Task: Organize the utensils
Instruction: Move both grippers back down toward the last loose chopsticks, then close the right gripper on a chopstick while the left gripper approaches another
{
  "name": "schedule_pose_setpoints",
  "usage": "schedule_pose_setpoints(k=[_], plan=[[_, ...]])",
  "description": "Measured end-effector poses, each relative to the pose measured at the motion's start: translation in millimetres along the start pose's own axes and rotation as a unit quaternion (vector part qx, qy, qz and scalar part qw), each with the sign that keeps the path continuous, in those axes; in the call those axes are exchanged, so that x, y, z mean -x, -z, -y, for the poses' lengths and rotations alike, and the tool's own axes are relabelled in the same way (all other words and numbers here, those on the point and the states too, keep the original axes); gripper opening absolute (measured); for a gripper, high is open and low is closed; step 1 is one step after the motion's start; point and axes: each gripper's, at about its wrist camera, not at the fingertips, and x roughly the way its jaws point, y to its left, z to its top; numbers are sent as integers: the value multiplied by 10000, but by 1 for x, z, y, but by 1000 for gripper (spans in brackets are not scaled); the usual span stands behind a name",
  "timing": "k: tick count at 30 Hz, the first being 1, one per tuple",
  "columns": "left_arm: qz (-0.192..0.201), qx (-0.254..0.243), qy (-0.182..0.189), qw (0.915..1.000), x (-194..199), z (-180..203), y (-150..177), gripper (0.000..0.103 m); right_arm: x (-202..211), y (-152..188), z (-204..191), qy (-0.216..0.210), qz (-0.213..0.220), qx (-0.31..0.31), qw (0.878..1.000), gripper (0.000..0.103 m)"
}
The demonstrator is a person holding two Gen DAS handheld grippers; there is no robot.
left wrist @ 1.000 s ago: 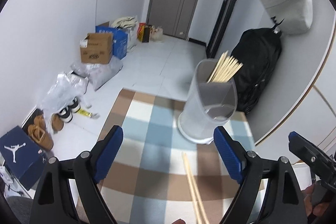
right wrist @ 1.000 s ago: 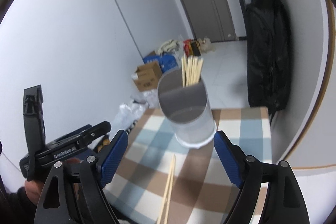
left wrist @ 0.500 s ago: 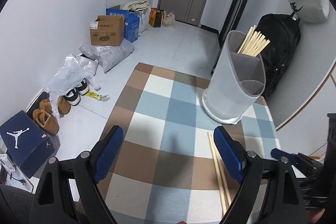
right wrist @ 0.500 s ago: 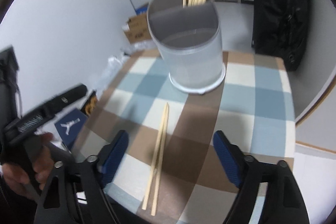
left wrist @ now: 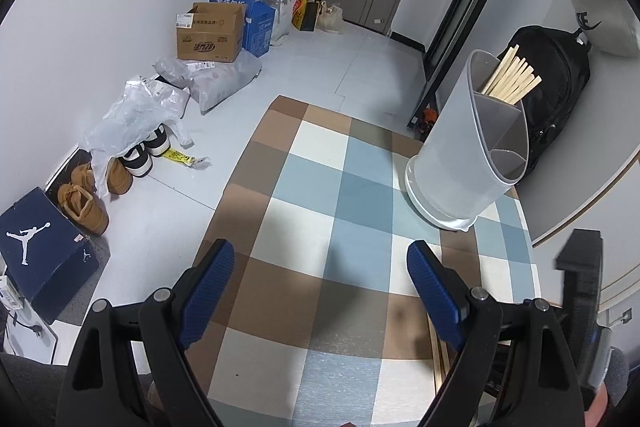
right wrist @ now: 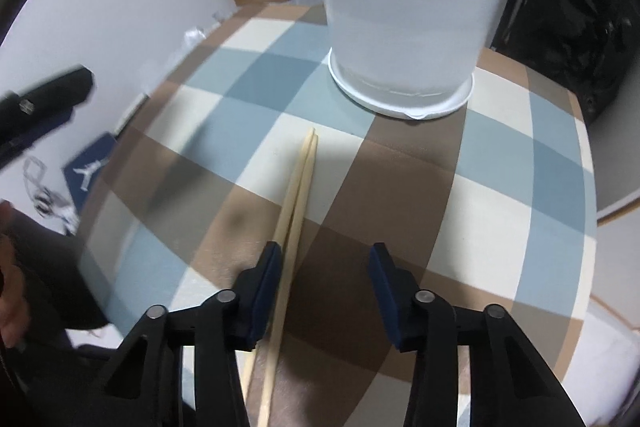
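The right claw (right wrist: pixel 324 255) points steeply down over the table (right wrist: pixel 520 155), whose checked cloth is brown, blue and cream. Its jaws have just been closing, and a pair of chopsticks (right wrist: pixel 298 187) lies flat on the cloth between them. The pair runs just beside the left pad, maybe touching it, while the right pad stands well clear, so nothing is pinched yet. The chopsticks' far tips point toward the holder (right wrist: pixel 408 27), a pale translucent tub on a white base, standing upright near the table's far edge.

In the left view, the left claw (left wrist: pixel 320 287) hovers spread wide over bare cloth with nothing between its pads. The holder (left wrist: pixel 468 155) stands beyond and to the right, split into compartments, with a bundle of chopsticks (left wrist: pixel 512 79) leaning in the rear one. The loose pair shows only as a sliver behind the right finger. On the floor to the left lie boxes (left wrist: pixel 212 31), bags and shoes (left wrist: pixel 84 203).
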Motion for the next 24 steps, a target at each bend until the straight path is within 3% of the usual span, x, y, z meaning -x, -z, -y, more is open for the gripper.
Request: schedule_pose_setpoints(k=[5,14,24], plan=[[-33,72,19,10000,1,-6,-2,85,-3,-8,-9,350,0,202,9992,38],[-108,220,13,9997,-2,-16,-5,85,-10,-36,-10,318,-21,94,9994,36],[-182,339,-8,9993,-6,-27,-8,85,-18,-52,-6,406,108,111,9991,4]])
